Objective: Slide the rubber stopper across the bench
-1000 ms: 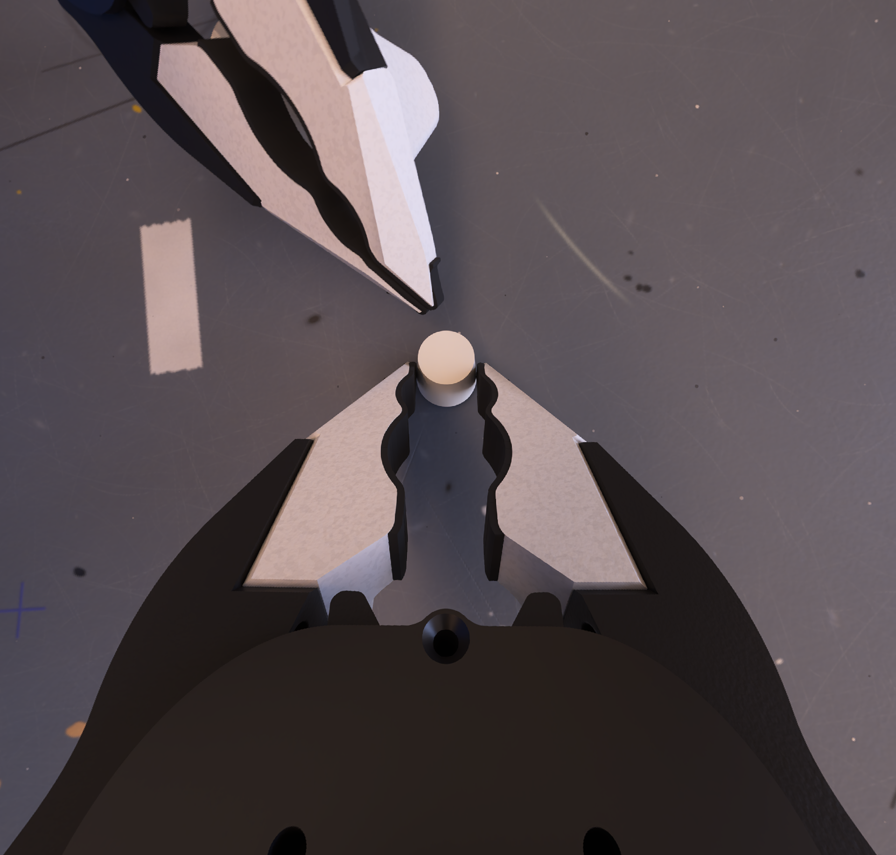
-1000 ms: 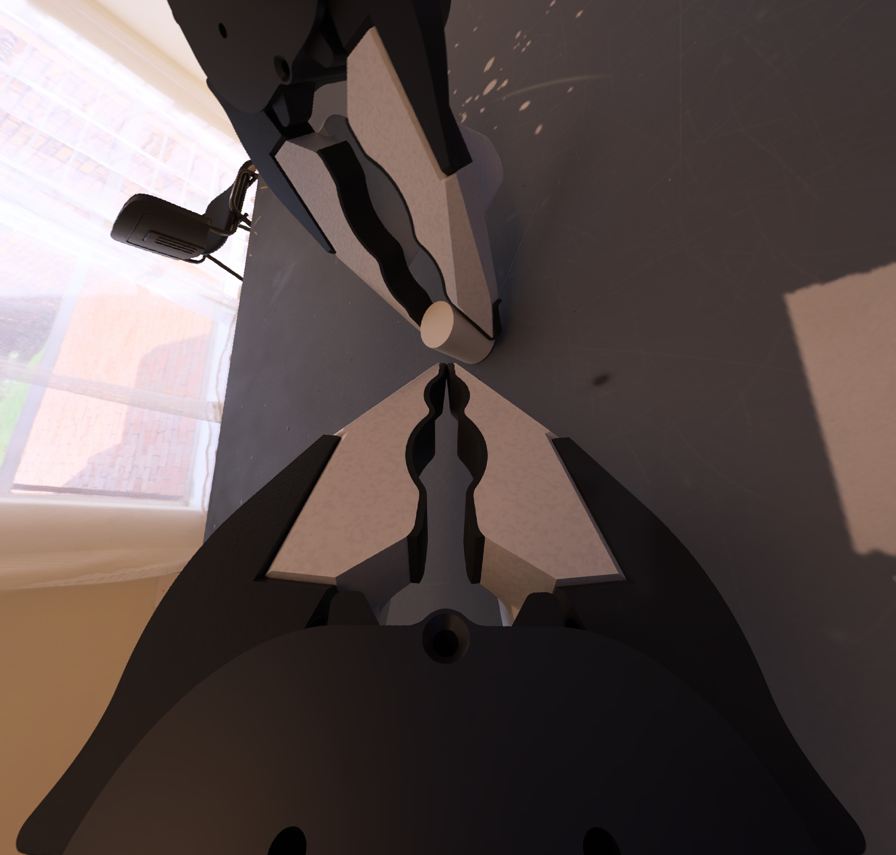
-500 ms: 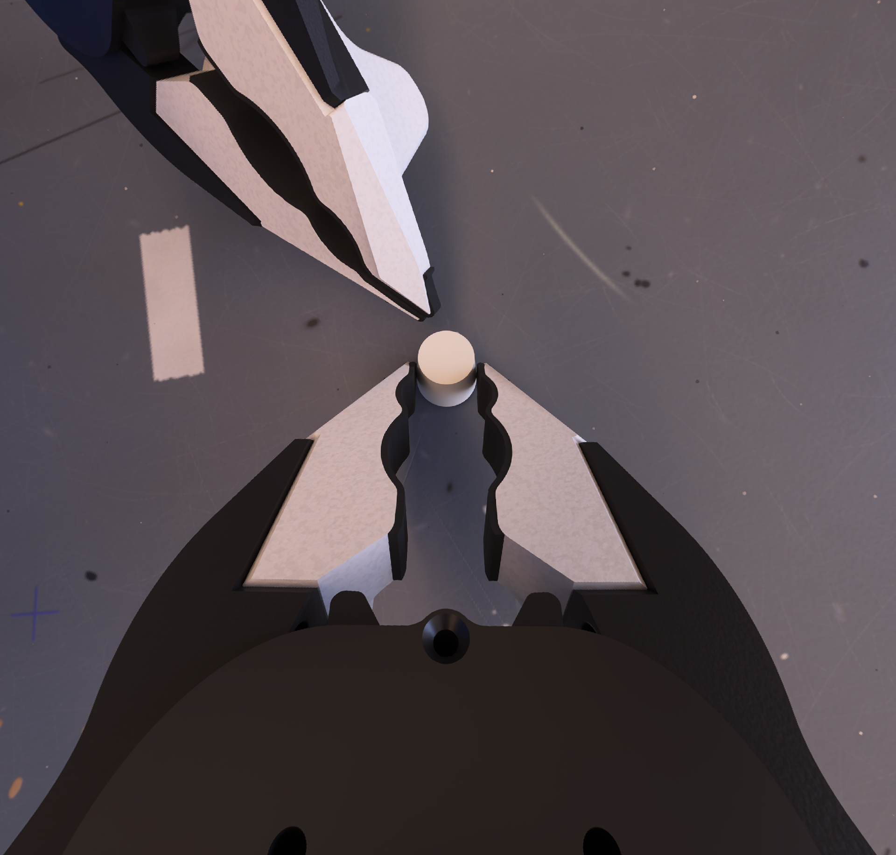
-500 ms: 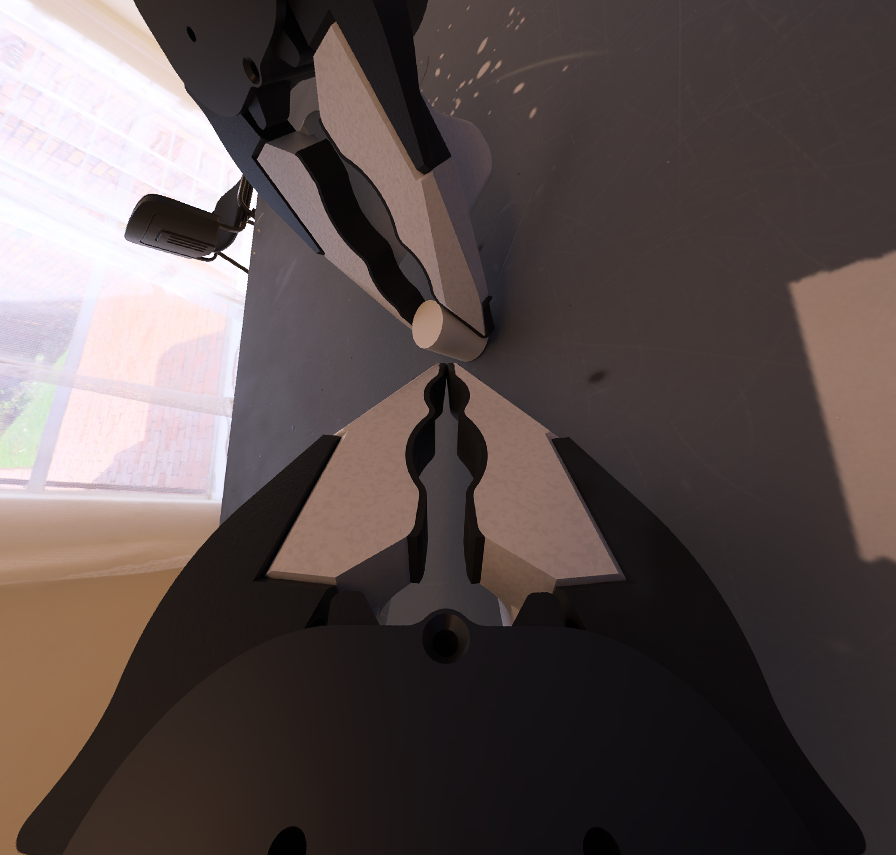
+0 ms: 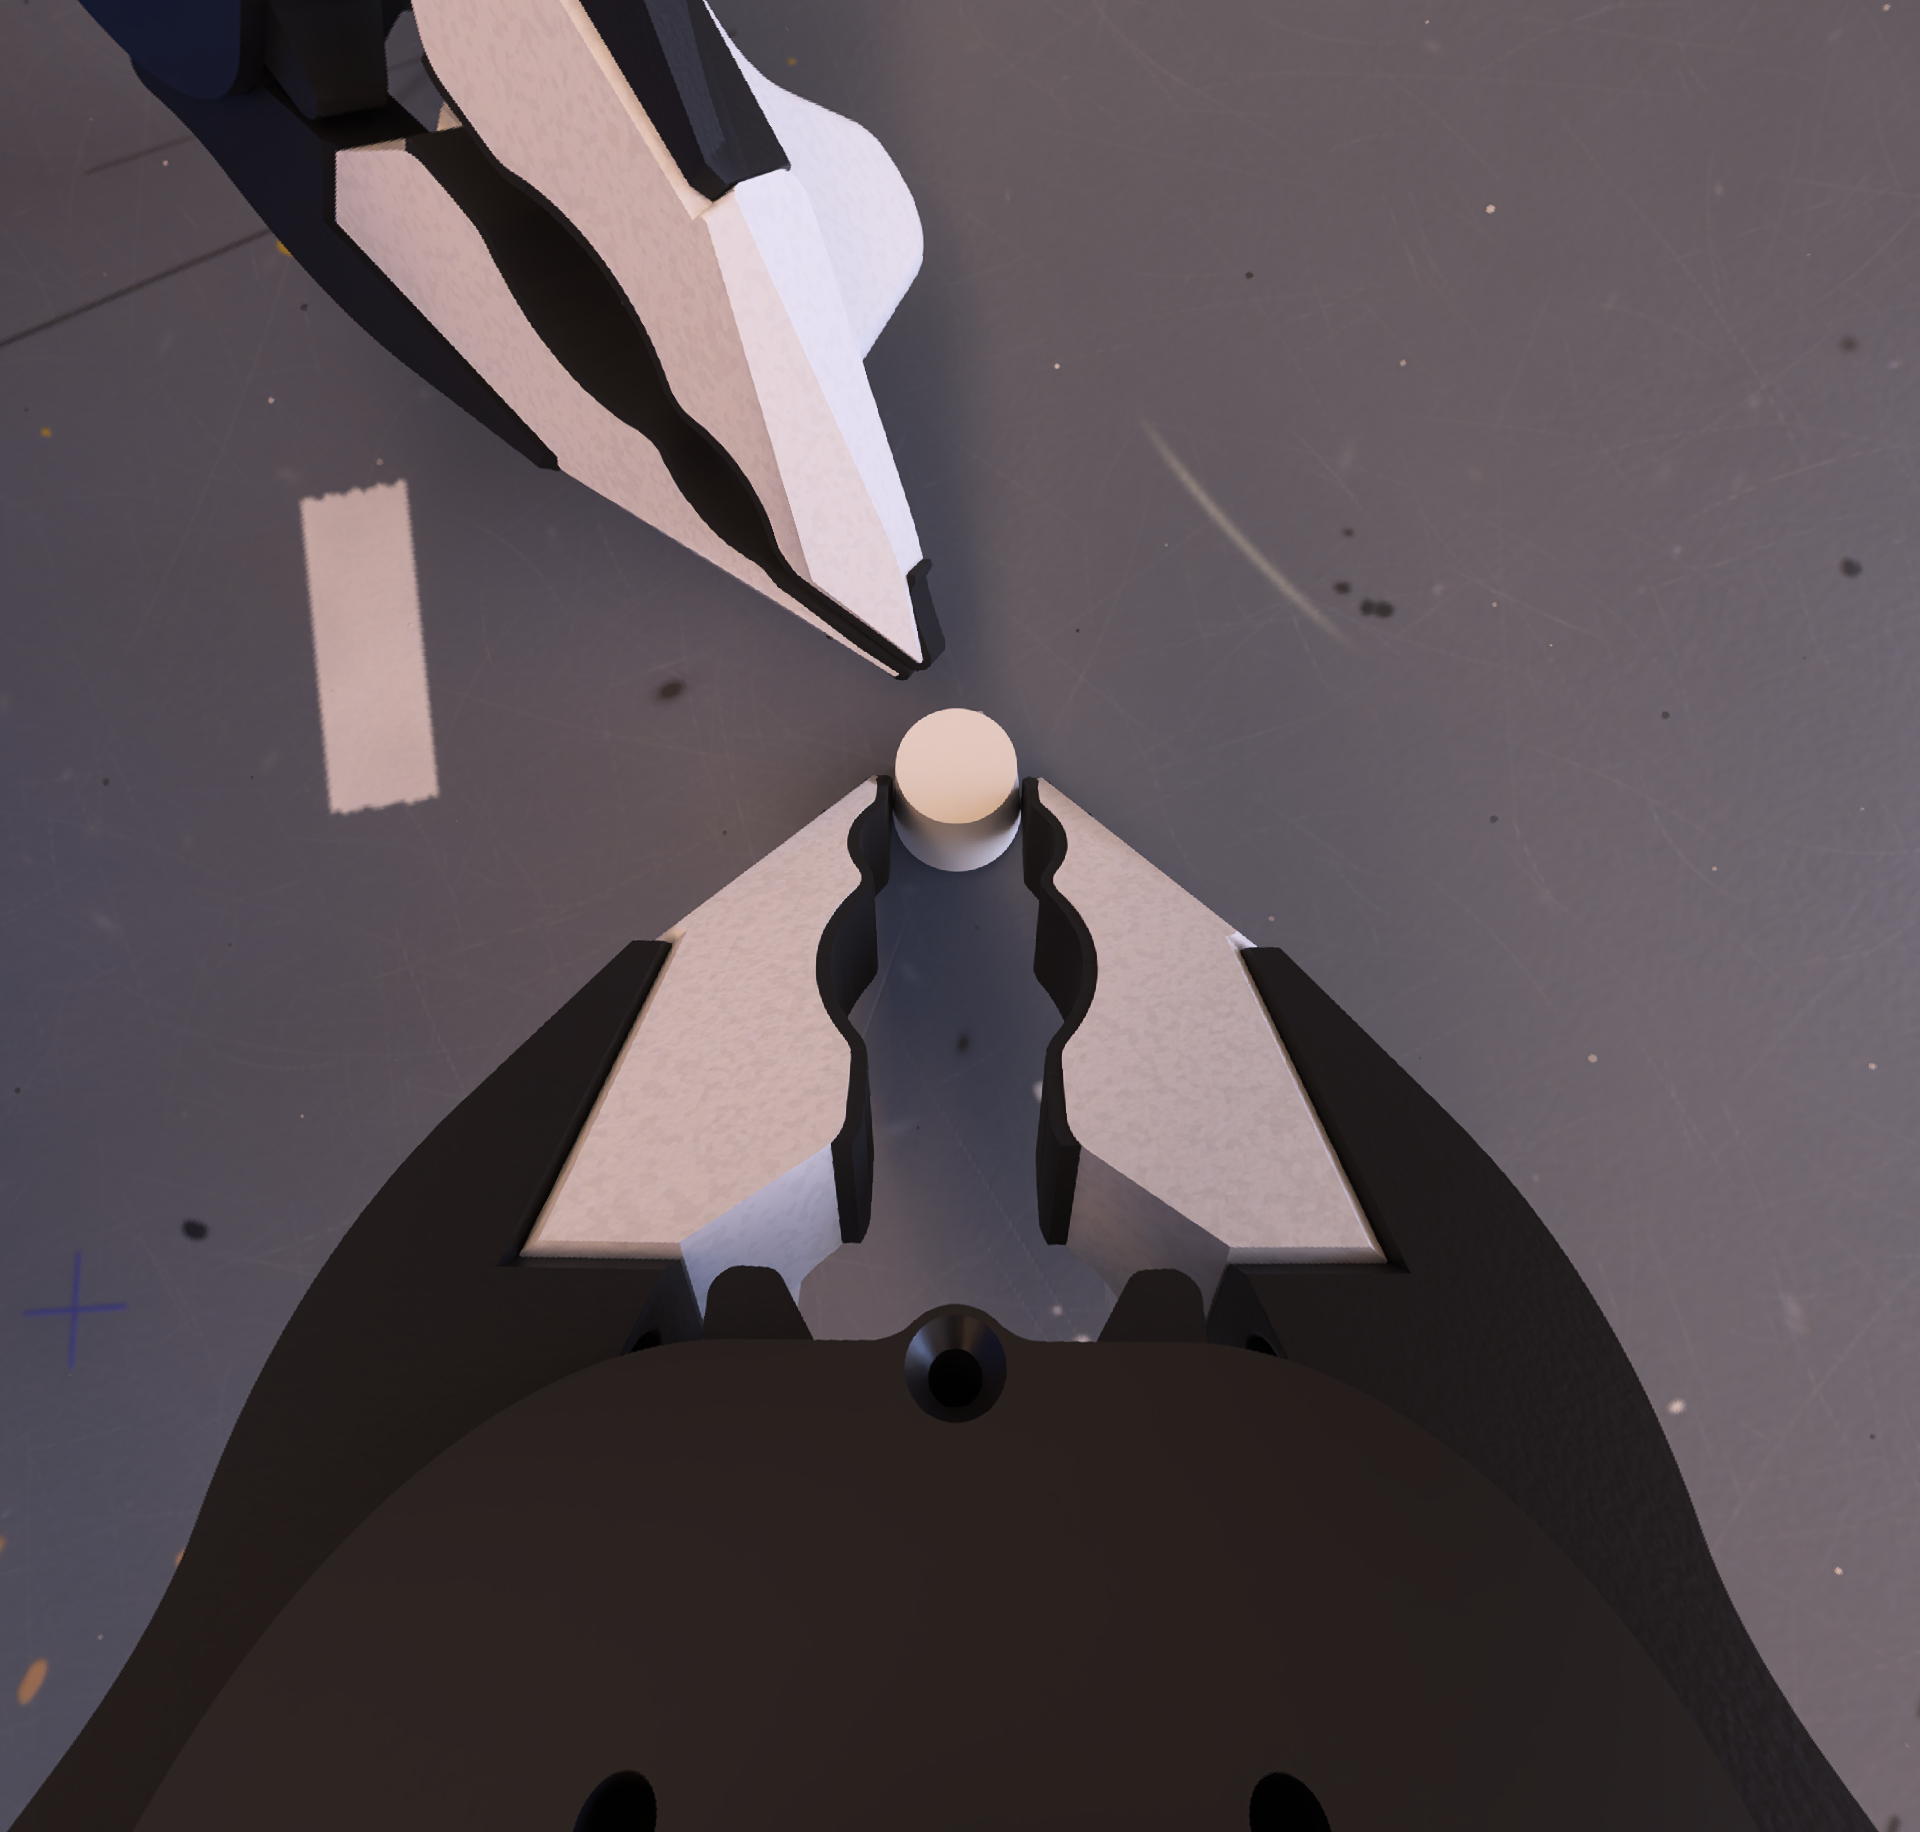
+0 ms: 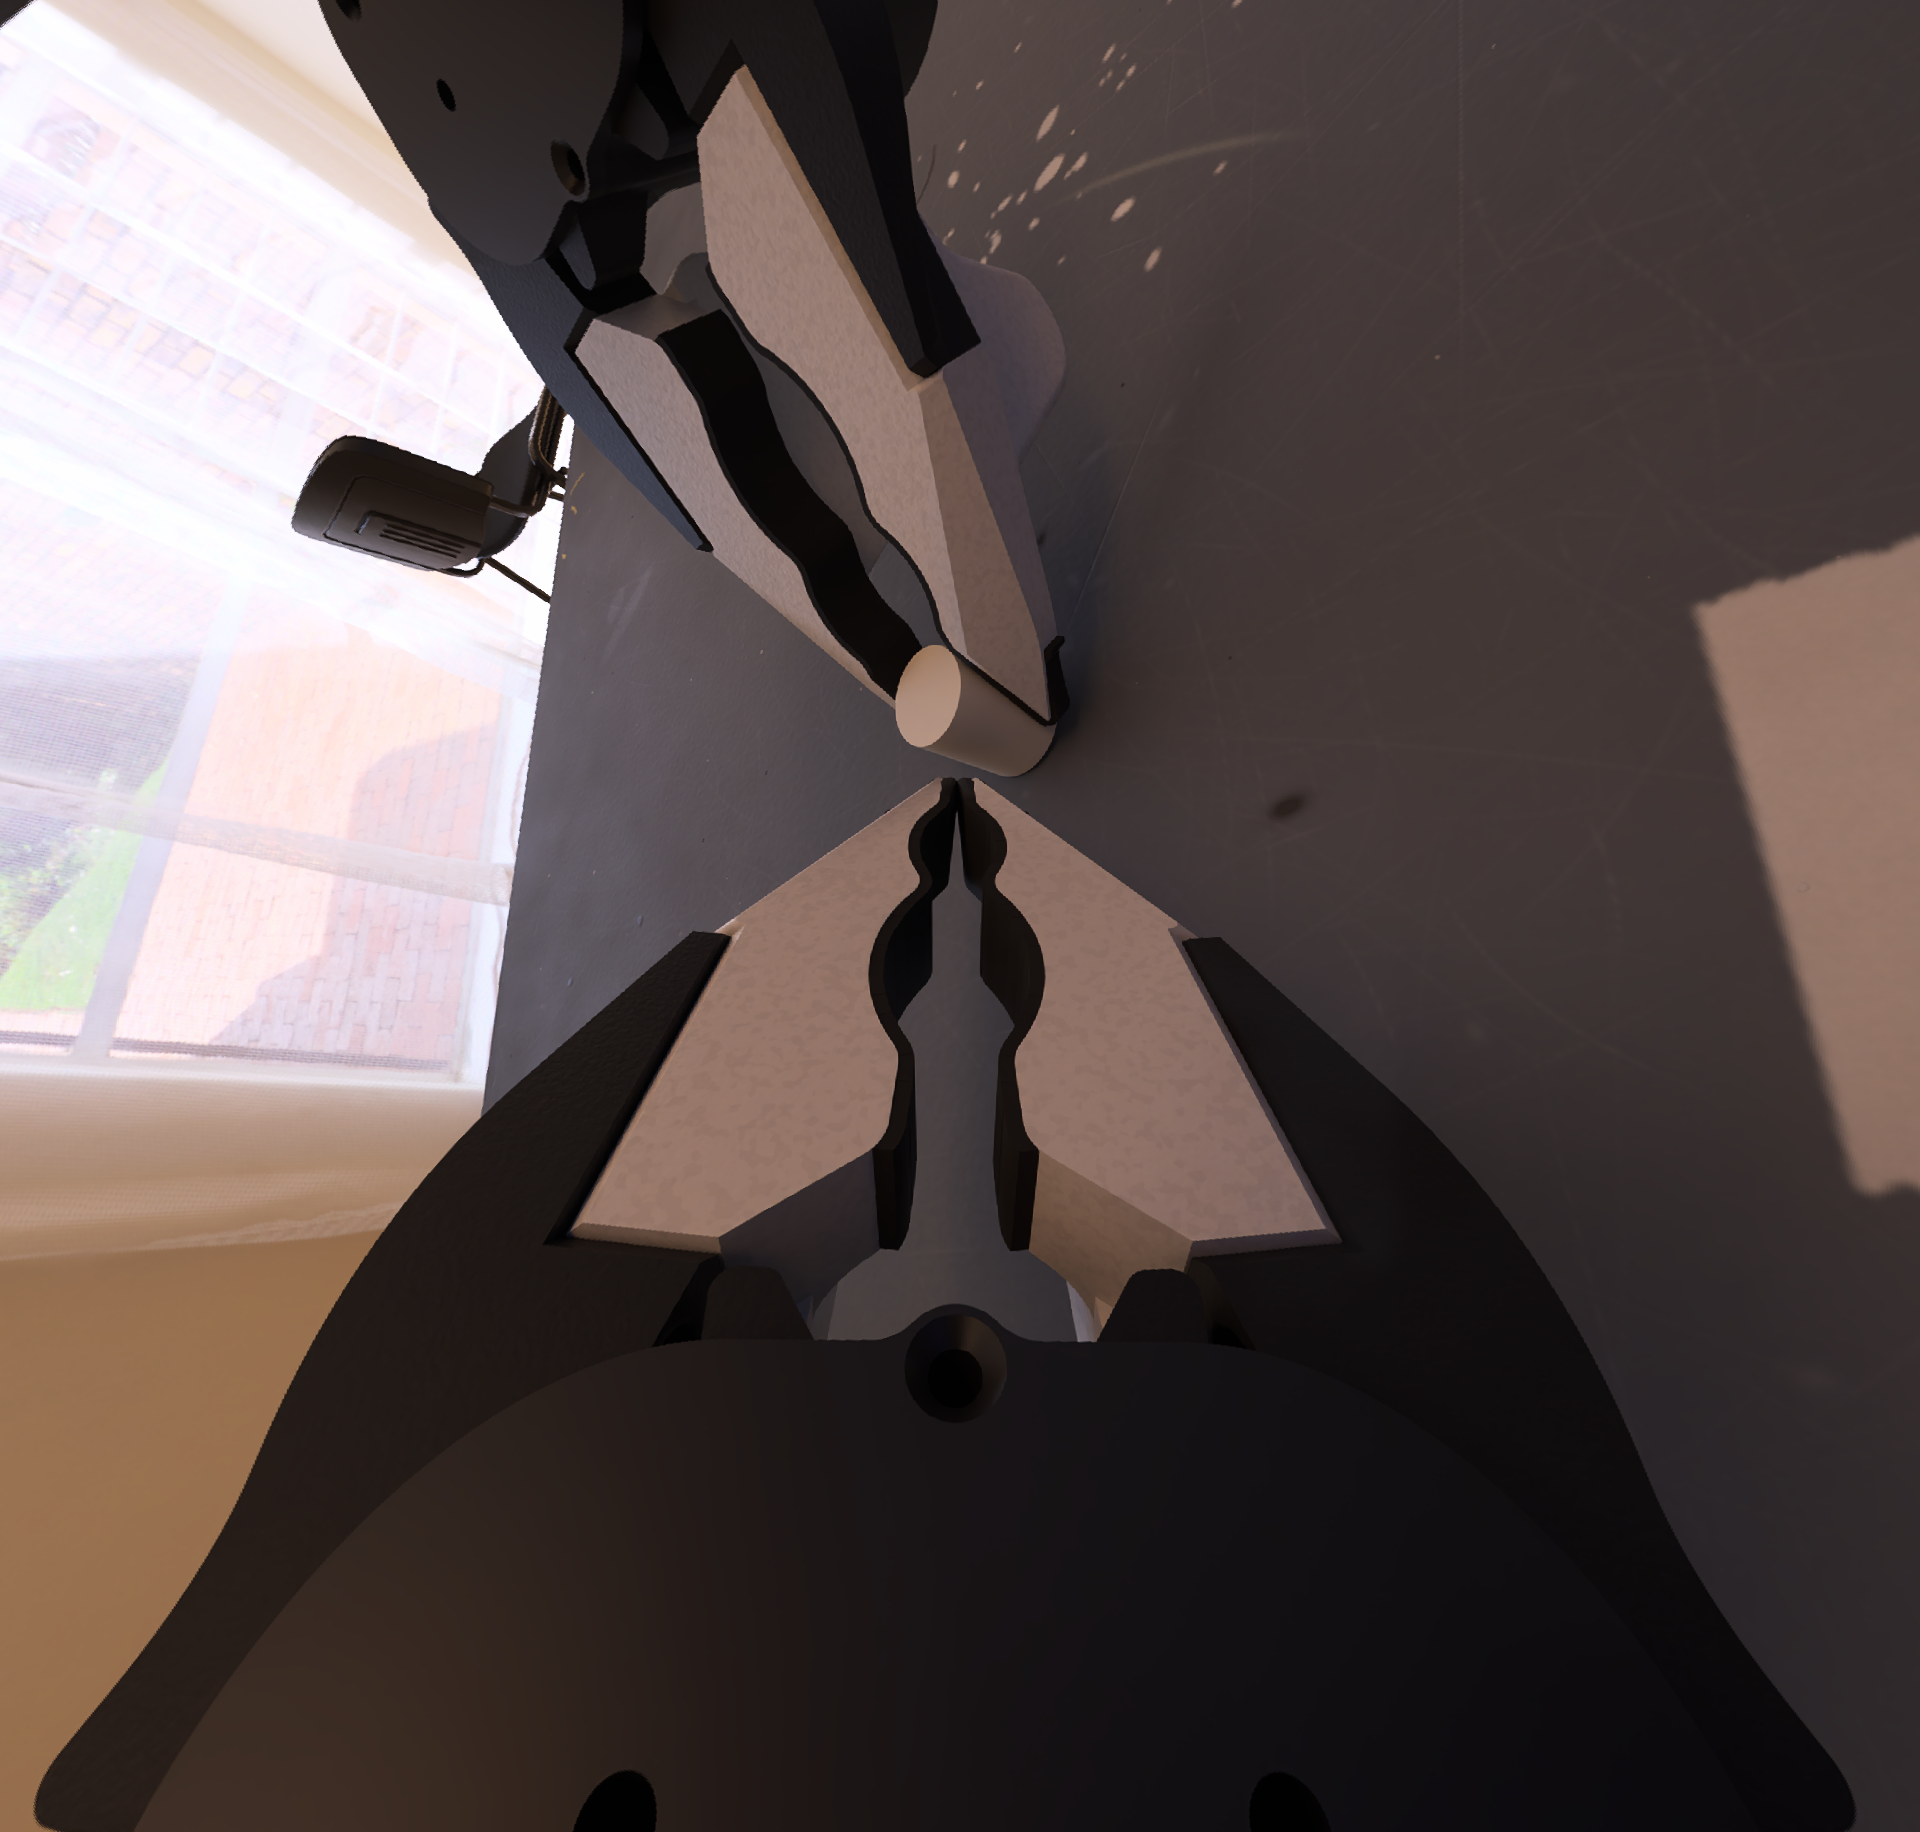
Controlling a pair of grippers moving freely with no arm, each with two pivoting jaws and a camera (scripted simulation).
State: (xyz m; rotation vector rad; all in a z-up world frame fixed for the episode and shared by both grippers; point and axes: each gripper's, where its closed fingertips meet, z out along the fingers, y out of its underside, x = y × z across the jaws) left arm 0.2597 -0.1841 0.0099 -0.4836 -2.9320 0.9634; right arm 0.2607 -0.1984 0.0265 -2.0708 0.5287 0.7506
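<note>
Small cream rubber stopper [image 5: 955, 785], upright on scuffed grey bench [image 5: 1455, 743], pinched at left gripper [image 5: 956, 795] tips. Right gripper [image 6: 958, 795] clenched, empty, just beside. Risk: tip-only grip w/ bench friction could tip stopper or pop it free; right tips may knock it.

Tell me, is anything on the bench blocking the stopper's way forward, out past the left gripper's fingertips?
Yes. The rubber stopper sits between the left gripper fingertips, and the shut right gripper has its tips just beyond it, close but apart. The strip of tape lies flat, off to the side.
</note>
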